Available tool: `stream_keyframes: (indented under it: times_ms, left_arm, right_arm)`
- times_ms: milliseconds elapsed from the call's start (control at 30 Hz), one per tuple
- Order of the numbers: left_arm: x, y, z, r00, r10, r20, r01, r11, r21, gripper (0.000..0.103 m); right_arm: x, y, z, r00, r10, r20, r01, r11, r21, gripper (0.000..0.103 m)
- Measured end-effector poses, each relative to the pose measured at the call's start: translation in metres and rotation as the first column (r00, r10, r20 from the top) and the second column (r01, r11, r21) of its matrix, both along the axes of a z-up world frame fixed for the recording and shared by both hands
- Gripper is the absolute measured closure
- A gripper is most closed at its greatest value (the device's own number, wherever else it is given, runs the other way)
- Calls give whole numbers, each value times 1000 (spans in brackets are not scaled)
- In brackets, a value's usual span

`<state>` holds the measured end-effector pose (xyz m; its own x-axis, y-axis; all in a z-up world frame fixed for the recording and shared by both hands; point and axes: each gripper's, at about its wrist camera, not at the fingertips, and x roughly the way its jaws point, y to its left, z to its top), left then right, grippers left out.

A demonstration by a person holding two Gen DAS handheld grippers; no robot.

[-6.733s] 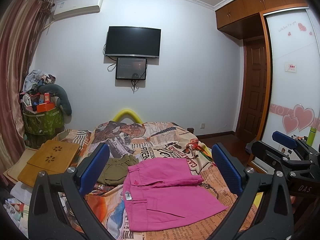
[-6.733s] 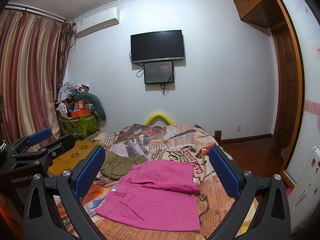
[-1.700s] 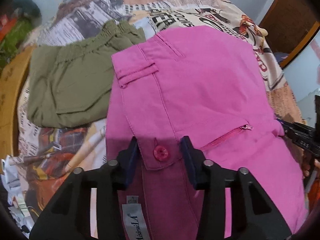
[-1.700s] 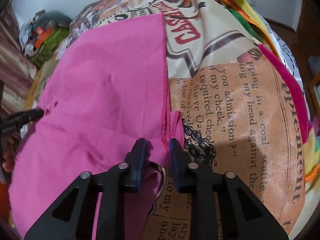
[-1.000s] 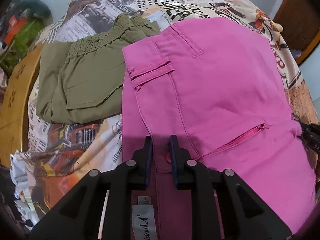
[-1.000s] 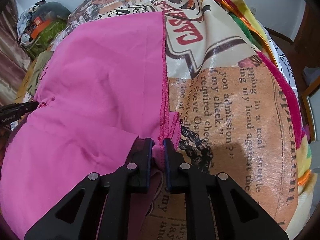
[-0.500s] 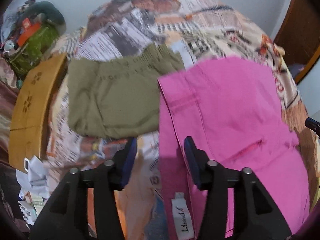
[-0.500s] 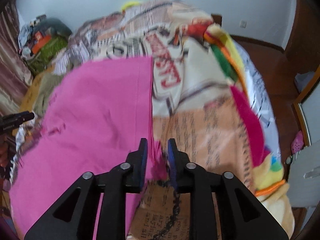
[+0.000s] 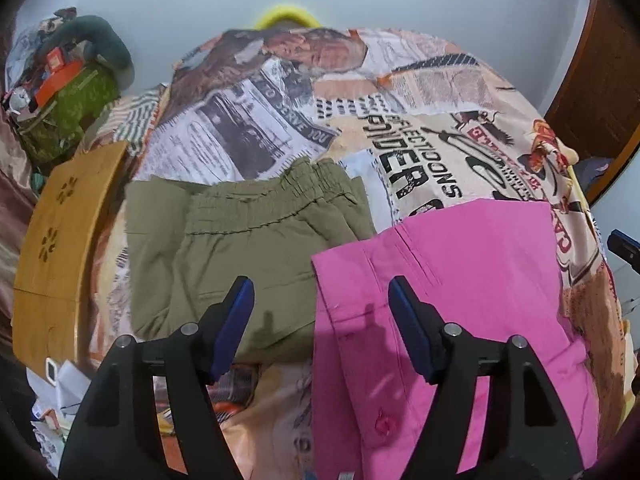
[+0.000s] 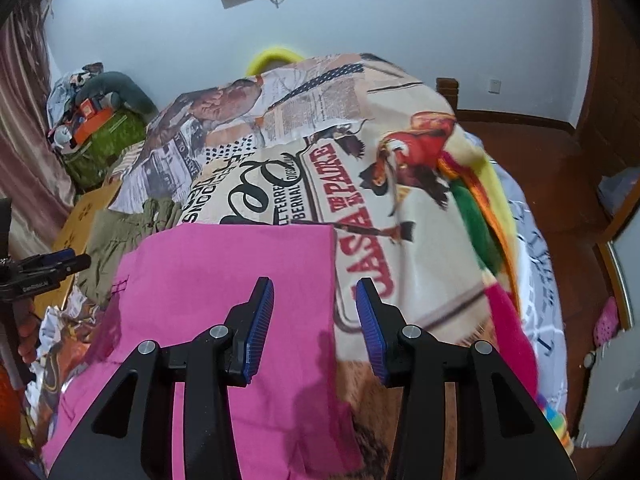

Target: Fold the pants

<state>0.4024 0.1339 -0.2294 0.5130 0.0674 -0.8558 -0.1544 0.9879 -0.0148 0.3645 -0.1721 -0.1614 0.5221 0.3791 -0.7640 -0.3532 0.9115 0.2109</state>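
Folded pink pants lie flat on the printed bedspread, waistband to the left with a pink button near the front. My left gripper is open and empty, raised above the pants' left waistband edge. My right gripper is open and empty, raised above the right edge of the pink pants. The left gripper's tip also shows at the left of the right wrist view.
Folded olive pants lie left of the pink ones. A wooden lap board sits at the bed's left edge, with papers below it. A green basket of clutter stands far left. The bed drops off to wooden floor on the right.
Both grippers let go of the pink pants, opened wider and lifted up and back. The pants now lie flat in a smaller fold.
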Motion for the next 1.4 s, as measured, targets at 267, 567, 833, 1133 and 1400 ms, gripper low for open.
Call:
stream_keyframes:
  times_ms: [267,567,833,1133,1400]
  left_arm:
    - [33,5,-45,995,-1,-104,-1,1000,-18,34]
    - [56,9,-68,991,-9,-132,-5,995,-103,33]
    - [59,16,-78,992,-20,-123,-8,976,-219,46]
    - [54,14,-69,993,5,-115,-20,992,-128,97]
    - [36,15,-26,999,9,-31,-13,995,-103,100]
  right_arm:
    - [34,14,-32,997,7,-73,-7,1000,-1,64]
    - [70,18,-64,989,-43,-140,49,998,38,64]
    - [67,39,-62,998,1,-58,-1,1000,2,69]
    - [59,51,-58,999,32,-38,-32,999,-19,99]
    - [50,40,-27,1000,-3,4,3,999,38,100]
